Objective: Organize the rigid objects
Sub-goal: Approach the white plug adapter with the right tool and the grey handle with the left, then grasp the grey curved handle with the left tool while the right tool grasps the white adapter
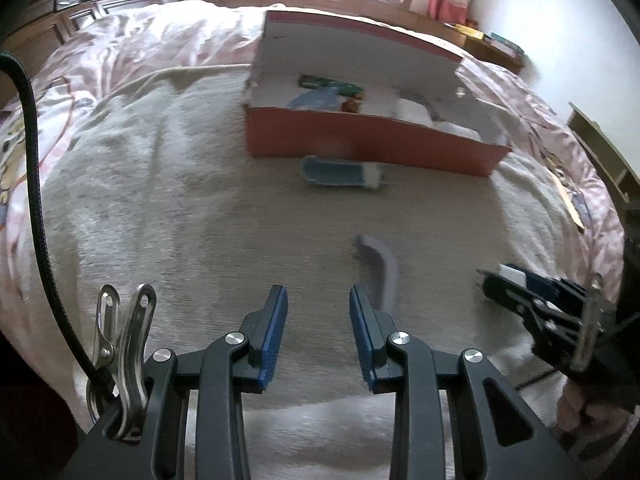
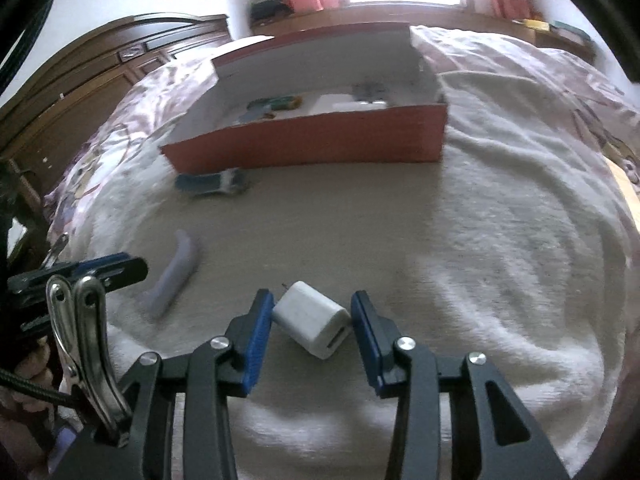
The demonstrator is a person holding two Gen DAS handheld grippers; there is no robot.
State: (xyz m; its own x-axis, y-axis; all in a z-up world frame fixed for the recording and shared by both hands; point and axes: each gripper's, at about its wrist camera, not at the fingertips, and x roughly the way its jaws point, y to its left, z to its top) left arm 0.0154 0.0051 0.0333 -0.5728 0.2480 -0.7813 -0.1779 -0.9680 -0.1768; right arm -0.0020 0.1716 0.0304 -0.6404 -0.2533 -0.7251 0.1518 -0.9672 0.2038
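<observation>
Right gripper (image 2: 312, 322) has its blue pads on both sides of a white charger cube (image 2: 312, 325); the pads touch or nearly touch the cube's sides, so a firm pinch cannot be confirmed. Cube sits tilted, its slotted end toward the camera, prongs pointing away, over the beige towel (image 2: 460, 260). Left gripper (image 1: 318, 330): jaws spread, nothing between the pads, held over the same towel. Grey curved piece (image 1: 380, 266) lies on the towel just ahead and to the right of the left gripper; in the right wrist view it is to the left of the cube. Blue brush-like item (image 1: 344, 173), white at one end, lies close to the front wall of the red box (image 1: 360, 142). Box is open, lid standing up behind it; inside are a green item (image 1: 332, 85), a blue item and white items, blurred. Pink bedding (image 1: 132, 52) surrounds the towel.
</observation>
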